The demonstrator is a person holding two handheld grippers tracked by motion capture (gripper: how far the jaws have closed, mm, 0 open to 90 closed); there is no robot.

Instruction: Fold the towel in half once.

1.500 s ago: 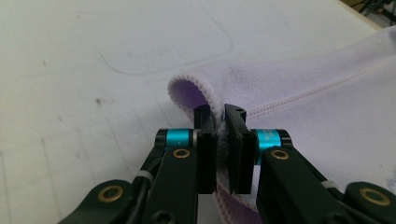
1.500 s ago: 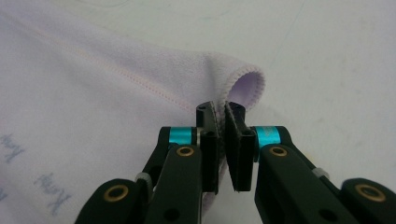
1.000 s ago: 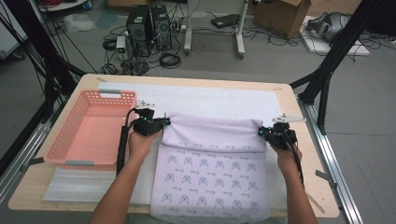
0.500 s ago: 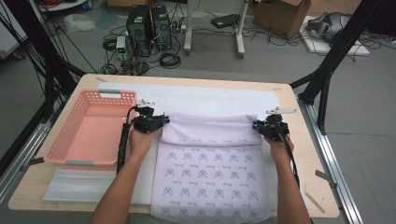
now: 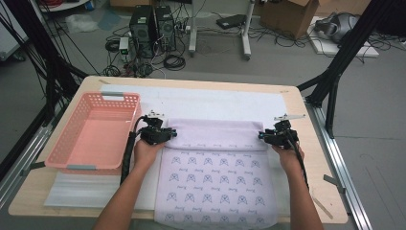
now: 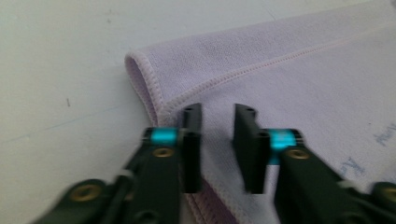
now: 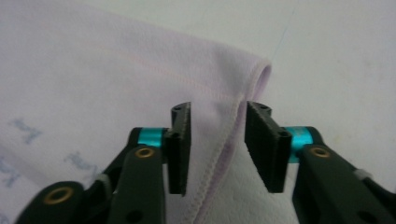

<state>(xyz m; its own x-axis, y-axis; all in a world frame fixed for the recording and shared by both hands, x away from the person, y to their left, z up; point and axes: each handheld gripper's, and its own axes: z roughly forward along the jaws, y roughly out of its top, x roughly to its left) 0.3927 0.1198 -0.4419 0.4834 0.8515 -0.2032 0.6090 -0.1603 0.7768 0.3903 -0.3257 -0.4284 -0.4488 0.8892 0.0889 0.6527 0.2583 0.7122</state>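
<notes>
The pink basket [image 5: 91, 132] stood just left of the left gripper [image 5: 168, 134], walling off that side. Bare white mat [image 5: 215, 100] lay open beyond the folded towel [image 5: 218, 165], and a narrow strip of table [image 5: 316, 158] remained free outside the right gripper [image 5: 262, 136] toward the edge.

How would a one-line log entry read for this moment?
lilac printed cloth towel: far edge folded over | left gripper: jaws apart over fold's corner | right gripper: jaws just closing, hem between, unpinched
</notes>
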